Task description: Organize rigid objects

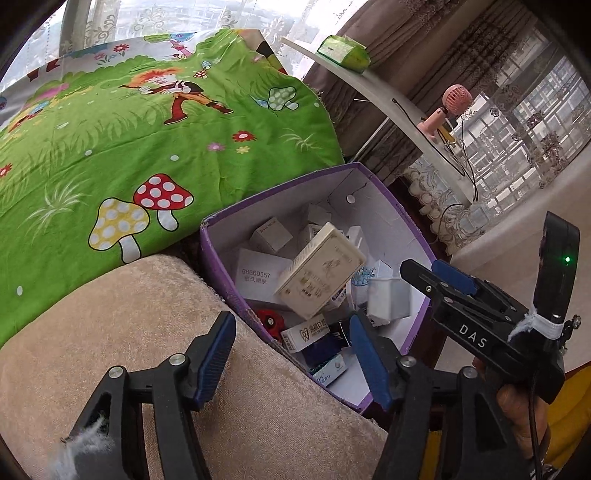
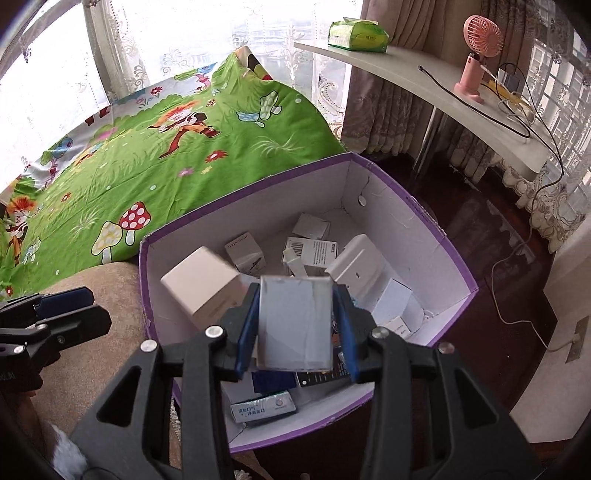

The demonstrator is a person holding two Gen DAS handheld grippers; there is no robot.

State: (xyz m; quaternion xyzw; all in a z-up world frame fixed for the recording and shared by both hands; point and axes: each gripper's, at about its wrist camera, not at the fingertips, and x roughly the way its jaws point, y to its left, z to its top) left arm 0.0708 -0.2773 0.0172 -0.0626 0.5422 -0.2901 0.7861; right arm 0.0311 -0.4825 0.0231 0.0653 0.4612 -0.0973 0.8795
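Observation:
A purple cardboard box (image 1: 221, 280) (image 2: 406, 229) with white inner walls holds several small cartons. My left gripper (image 1: 295, 354) (image 2: 85, 306) hangs open over its near left corner with nothing between the fingers. Just beyond it a beige box (image 1: 321, 273) (image 2: 203, 291) sits tilted and blurred above the cartons, touched by neither gripper. My right gripper (image 2: 295, 332) (image 1: 424, 267) is over the box's right side. A blurred grey-white box (image 2: 295, 325) (image 1: 388, 299) lies between its blue pads (image 2: 247, 332), and a slim gap shows on the right, so the jaws stand open.
The purple box stands against a beige plush cushion (image 1: 147, 332) and a bed with a green cartoon sheet (image 1: 147, 147). A curved white desk (image 2: 443, 96) carries a pink fan (image 2: 476, 55), a tissue pack (image 2: 358, 35) and cables. Dark wooden floor (image 2: 491, 229) lies to the right.

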